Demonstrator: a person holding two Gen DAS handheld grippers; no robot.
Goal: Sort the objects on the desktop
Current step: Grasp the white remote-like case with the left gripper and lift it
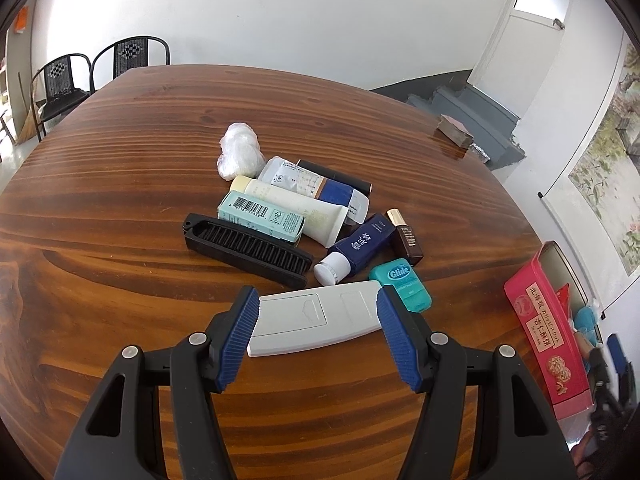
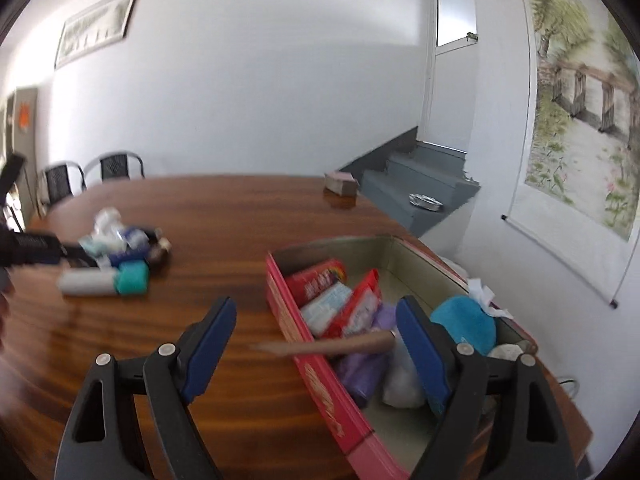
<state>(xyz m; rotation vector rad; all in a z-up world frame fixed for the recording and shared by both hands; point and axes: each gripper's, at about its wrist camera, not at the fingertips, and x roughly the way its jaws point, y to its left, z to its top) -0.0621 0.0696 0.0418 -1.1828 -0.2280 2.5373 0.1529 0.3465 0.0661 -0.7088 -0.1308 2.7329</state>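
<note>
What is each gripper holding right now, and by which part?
Nothing, apparently. The right gripper's open jaws straddle a brown stick, which neither pad clamps; the left gripper's jaws frame a grey remote-like case lying on the table.

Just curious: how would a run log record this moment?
left claw: flanking grey case, grip unclear | right claw: open by red tin | pile: unsorted

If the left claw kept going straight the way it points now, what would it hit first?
Most likely the flat white case, lying crosswise on the table between the left claw's open fingers. The teal floss box and black comb lie beyond; depth is uncertain.
</note>
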